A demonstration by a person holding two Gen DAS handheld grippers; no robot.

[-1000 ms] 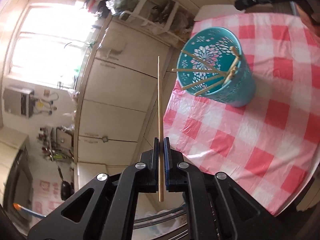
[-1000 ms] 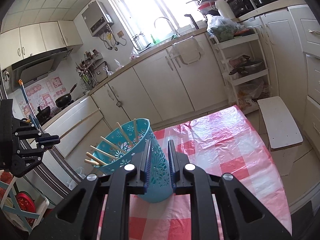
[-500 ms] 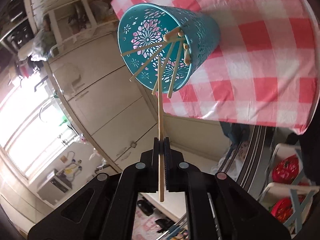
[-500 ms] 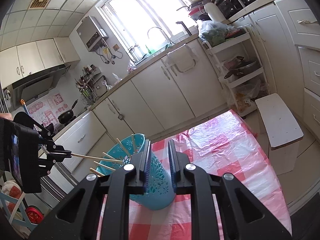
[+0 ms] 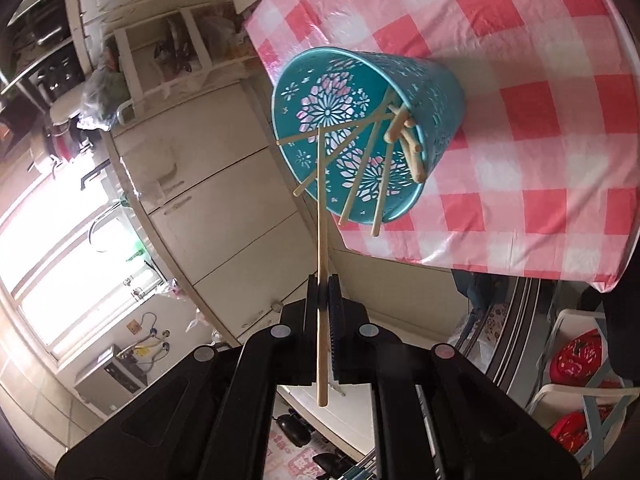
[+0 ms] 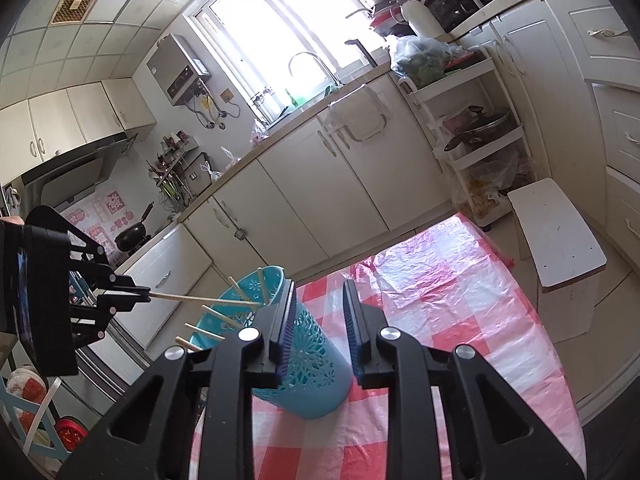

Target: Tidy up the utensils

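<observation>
left wrist: chopstick (image 5: 321, 216) tip now inside holder (image 5: 436, 96).

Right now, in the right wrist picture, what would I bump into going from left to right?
Left gripper → chopstick it holds → teal holder → checked cloth → white stool.
</observation>
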